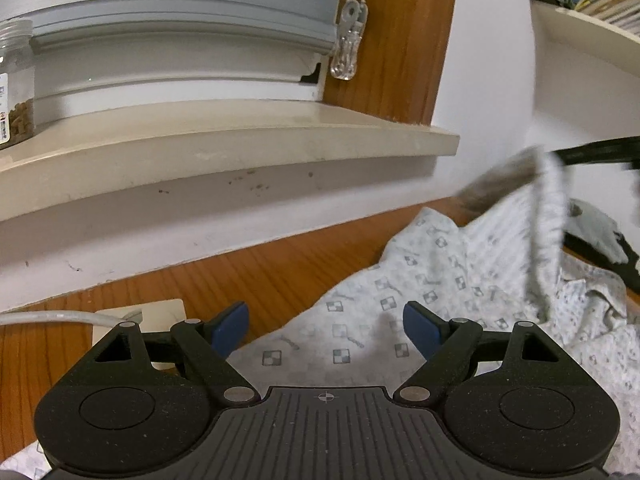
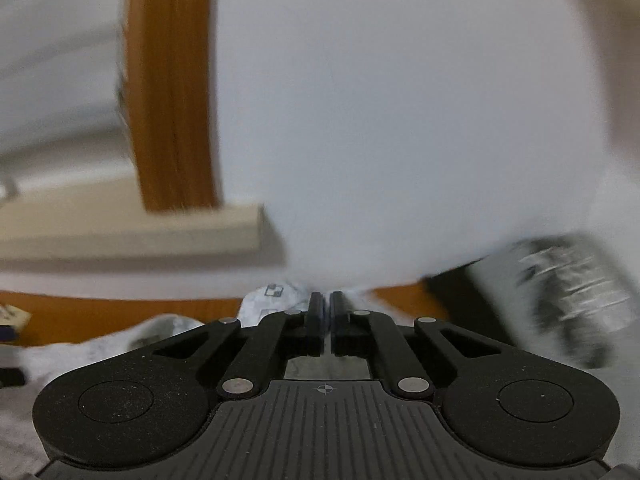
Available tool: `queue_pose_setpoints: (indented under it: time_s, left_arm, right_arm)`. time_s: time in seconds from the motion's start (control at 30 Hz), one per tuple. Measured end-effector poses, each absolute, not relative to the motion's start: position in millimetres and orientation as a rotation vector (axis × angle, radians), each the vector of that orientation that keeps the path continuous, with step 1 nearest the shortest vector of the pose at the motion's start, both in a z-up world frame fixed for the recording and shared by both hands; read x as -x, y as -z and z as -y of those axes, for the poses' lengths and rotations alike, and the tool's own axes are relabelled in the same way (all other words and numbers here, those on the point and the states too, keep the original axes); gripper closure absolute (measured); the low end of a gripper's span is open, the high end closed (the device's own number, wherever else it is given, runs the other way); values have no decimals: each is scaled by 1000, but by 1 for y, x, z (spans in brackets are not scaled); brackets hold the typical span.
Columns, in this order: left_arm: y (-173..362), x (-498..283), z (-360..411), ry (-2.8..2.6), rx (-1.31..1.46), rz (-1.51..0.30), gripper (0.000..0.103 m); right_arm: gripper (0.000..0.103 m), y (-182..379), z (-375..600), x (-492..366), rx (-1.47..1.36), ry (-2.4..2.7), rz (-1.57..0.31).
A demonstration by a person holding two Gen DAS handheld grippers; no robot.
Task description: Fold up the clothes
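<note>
A white garment [image 1: 400,320] with small grey checked prints lies crumpled on the wooden table [image 1: 260,272]. My left gripper [image 1: 326,328] hangs just over its near edge, blue pads [image 1: 232,328] wide apart and nothing between them. At the right, a fold of the garment is pulled up in a blurred ridge [image 1: 548,220] to the black fingers of my right gripper [image 1: 600,150]. In the right wrist view the right gripper [image 2: 326,296] has its jaws together, and printed cloth [image 2: 272,296] bunches right at the tips. That view is motion-blurred.
A beige windowsill [image 1: 240,140] and white wall run behind the table, with a jar [image 1: 14,80] at far left and a blind cord pull [image 1: 348,48]. A white cable [image 1: 60,316] and beige plate [image 1: 160,312] lie at left. Dark objects [image 1: 600,240] sit at right; a bookshelf [image 1: 592,20] hangs above.
</note>
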State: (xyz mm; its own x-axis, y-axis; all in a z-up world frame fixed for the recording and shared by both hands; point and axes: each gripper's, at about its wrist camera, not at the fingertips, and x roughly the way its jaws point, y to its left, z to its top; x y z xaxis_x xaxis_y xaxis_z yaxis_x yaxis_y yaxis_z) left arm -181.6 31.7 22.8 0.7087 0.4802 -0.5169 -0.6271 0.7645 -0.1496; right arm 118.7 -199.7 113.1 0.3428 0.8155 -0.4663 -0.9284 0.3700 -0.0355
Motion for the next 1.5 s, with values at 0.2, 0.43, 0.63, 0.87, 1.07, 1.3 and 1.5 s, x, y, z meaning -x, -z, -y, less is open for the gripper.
queue_pose_setpoints:
  time_s: [0.2, 0.43, 0.63, 0.87, 1.07, 1.3, 1.5]
  left_arm:
    - [-23, 182, -34, -626, 336, -473, 10]
    - [-24, 182, -30, -618, 312, -473, 7]
    - [-23, 181, -30, -613, 309, -479, 6]
    - [-22, 180, -30, -609, 306, -488, 6]
    - [-22, 178, -29, -608, 295, -496, 6]
    - [-23, 177, -28, -610, 294, -495, 6]
    - [-23, 178, -27, -609, 289, -492, 5]
  right_arm:
    - [99, -144, 304, -90, 384, -1142, -392]
    - [69, -121, 337, -77, 450, -1156, -470]
    - [60, -86, 285, -95, 469, -1169, -507]
    - [68, -37, 262, -114, 505, -1213, -676]
    - [102, -79, 339, -111, 478, -1144, -527]
    - [100, -110, 401, -129, 426, -1102, -505]
    - [92, -88, 318, -111, 395, -1271, -517]
